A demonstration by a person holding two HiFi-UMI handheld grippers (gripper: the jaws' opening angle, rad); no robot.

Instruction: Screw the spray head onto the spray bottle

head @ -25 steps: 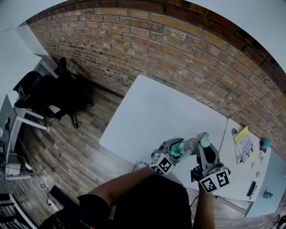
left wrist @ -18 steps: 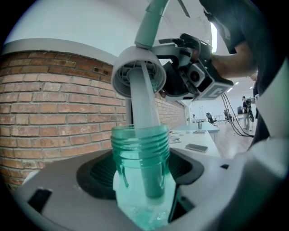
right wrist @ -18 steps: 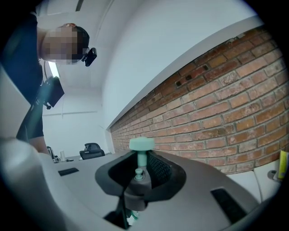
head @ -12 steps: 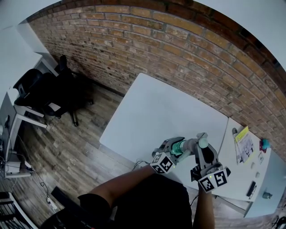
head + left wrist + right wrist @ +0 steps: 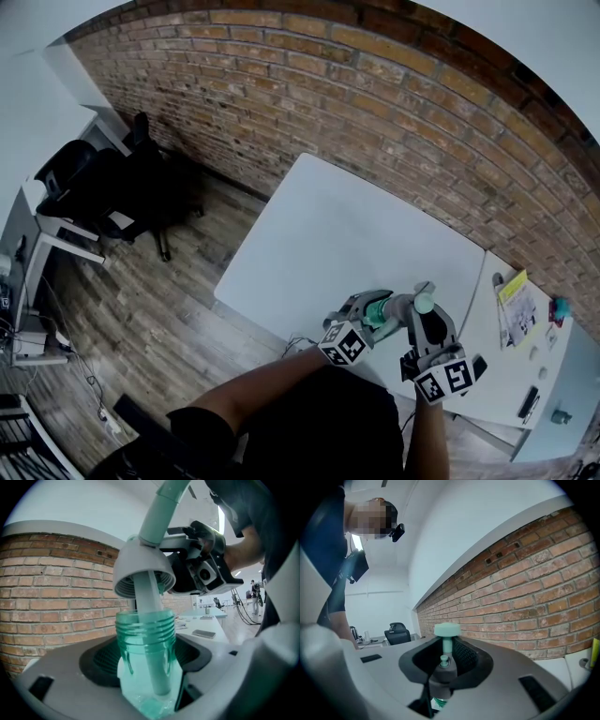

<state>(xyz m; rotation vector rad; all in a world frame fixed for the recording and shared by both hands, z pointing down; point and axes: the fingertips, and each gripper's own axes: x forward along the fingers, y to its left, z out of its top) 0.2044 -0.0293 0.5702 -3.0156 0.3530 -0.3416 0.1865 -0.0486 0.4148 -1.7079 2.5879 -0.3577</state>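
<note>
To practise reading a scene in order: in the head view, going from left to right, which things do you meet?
Black office chair → left gripper → right gripper → yellow booklet.

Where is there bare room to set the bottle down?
The white table is bare, from the brick wall to its near edge, where the left gripper holds the bottle and the right gripper the spray head. The side table at right is crowded: booklet, phone, small items.
</note>
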